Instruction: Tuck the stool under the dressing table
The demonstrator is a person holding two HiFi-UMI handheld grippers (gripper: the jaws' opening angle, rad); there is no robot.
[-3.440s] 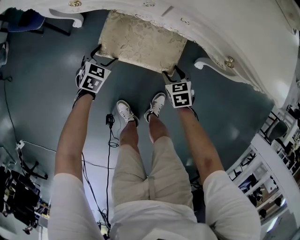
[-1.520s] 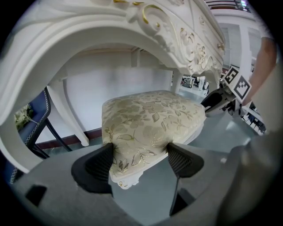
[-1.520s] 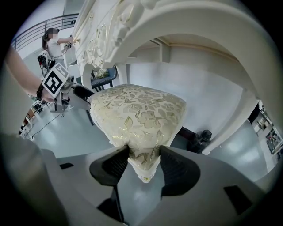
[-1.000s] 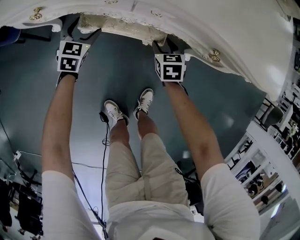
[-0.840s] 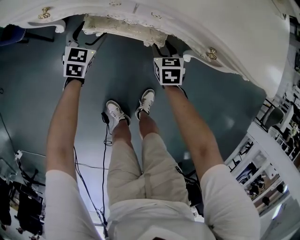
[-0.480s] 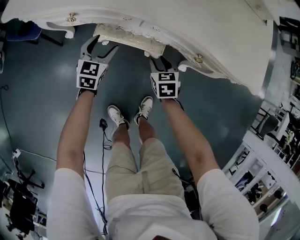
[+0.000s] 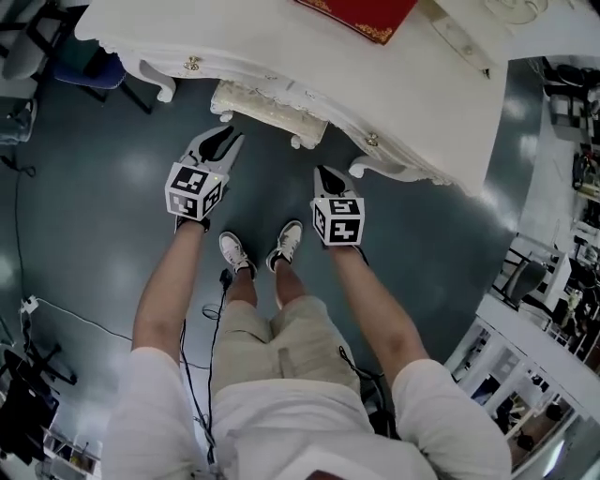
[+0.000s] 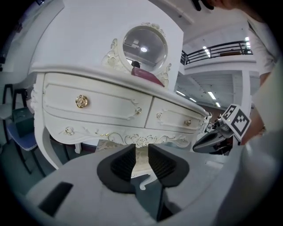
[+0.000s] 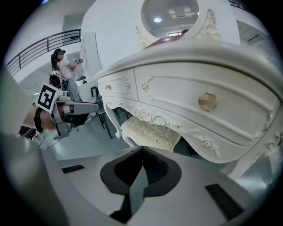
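Black-and-white square markers sit on the cube of each gripper. On my left gripper (image 8: 141,154) the fingers are closing, with a narrow gap between them and nothing gripped. Through that gap I see the cream cushion of the stool (image 7: 270,101), out ahead and clear of the pads. On my right gripper (image 9: 141,152) the fingers are pressed together and hold nothing. From there the stool lies beyond the tips, apart from them. From the head view the stool sits under the front edge of the white dressing table (image 7: 328,66), between its carved front legs. It is ahead of both sets of fingers and touches neither. A red book (image 7: 361,11) lies on the table top, far beyond the fingers.
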